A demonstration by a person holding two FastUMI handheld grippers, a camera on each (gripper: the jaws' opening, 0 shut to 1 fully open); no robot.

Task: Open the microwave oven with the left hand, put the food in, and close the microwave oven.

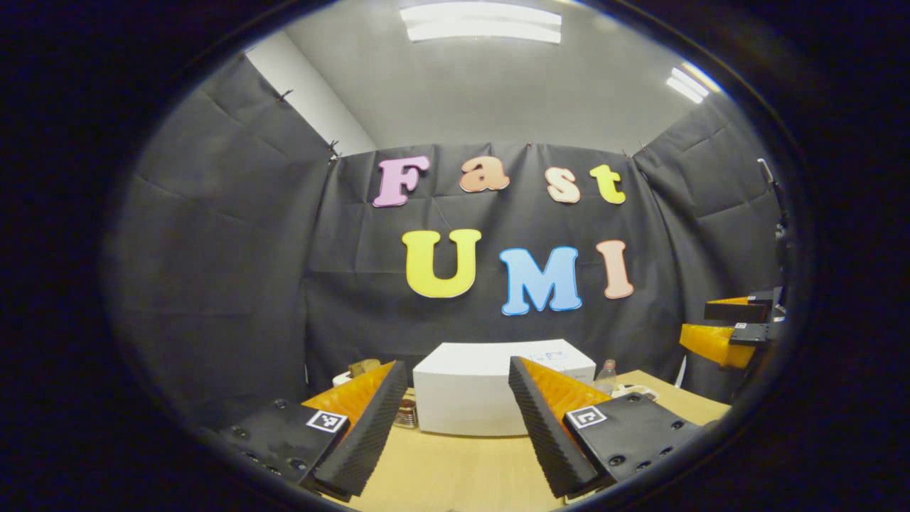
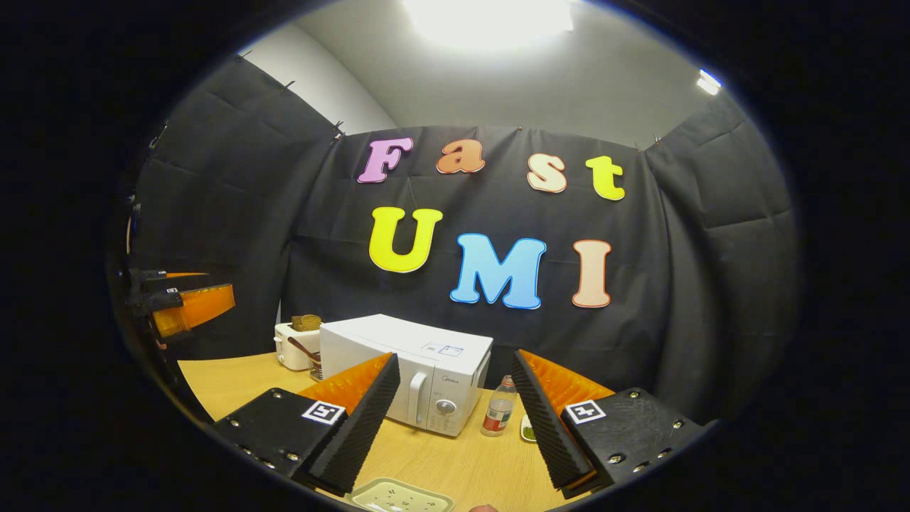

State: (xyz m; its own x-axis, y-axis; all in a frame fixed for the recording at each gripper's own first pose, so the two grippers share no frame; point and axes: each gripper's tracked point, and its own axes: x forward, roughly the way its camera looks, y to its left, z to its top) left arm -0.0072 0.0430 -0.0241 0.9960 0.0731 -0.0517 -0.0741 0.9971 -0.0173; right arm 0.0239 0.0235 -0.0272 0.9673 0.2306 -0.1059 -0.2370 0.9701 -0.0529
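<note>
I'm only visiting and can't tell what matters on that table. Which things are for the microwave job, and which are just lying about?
For the job:
- white microwave oven, door shut
- pale green tray at the near table edge, possibly for the food
- left claw, open
- right claw, open

Just lying about:
- white toaster with bread in it
- small clear bottle
- wooden table

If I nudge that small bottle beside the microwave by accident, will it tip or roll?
The bottle looks tall and narrow, standing upright on the table, so a knock near its cap would probably tip it. It seems clear plastic, likely light, and once down its round body could roll. It stands close to the microwave.
</note>
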